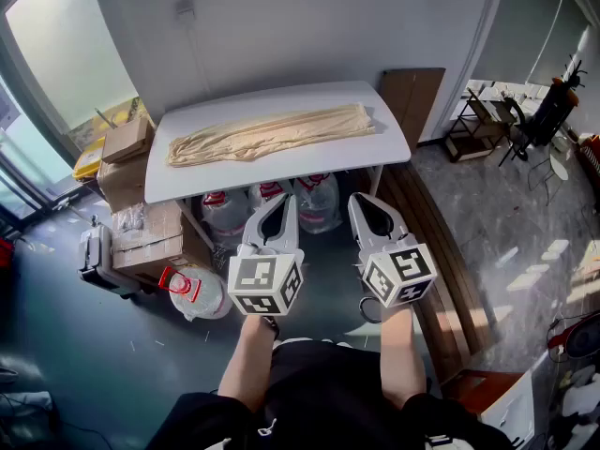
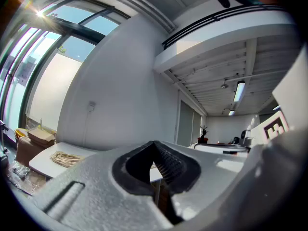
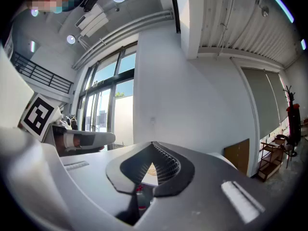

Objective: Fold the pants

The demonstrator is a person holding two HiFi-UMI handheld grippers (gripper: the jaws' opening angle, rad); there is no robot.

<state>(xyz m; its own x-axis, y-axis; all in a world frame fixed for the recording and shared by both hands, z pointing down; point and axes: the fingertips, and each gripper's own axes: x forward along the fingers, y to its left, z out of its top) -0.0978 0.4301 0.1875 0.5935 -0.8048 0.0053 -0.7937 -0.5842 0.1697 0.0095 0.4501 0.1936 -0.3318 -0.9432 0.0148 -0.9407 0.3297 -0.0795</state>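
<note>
Bright room with a white wall [image 1: 281,26] and big windows off to the left. A white desk [image 1: 281,178] is pushed up against that wall. The pants [image 1: 272,132] are cream coloured and lie stretched out lengthwise on the desk as one long, bunched strip. One end is close to the left edge and the other reaches toward the back right corner. They look rumpled and aren't folded in half.

Neither tool is anywhere near them. The left gripper [image 1: 287,200] and right gripper [image 1: 358,199] are held side by side in front of the person, short of the desk's front edge and over the dark floor. Both point level toward the desk. The left one's jaws are pressed together at the tips with nothing pinched, and it's the same for the right one, tips meeting and empty. In the left gripper view the desk [image 2: 41,161] and pants [image 2: 66,159] sit small, far off to the left past the closed tips [image 2: 155,142]. The right gripper view shows its own tips [image 3: 153,143] meeting too.

Other stuff: clear jugs [image 1: 225,216] with red caps are tucked under the desk, and cardboard boxes [image 1: 141,232] are stacked by its left edge. A brown board [image 1: 411,97] leans on the wall past the right edge.
</note>
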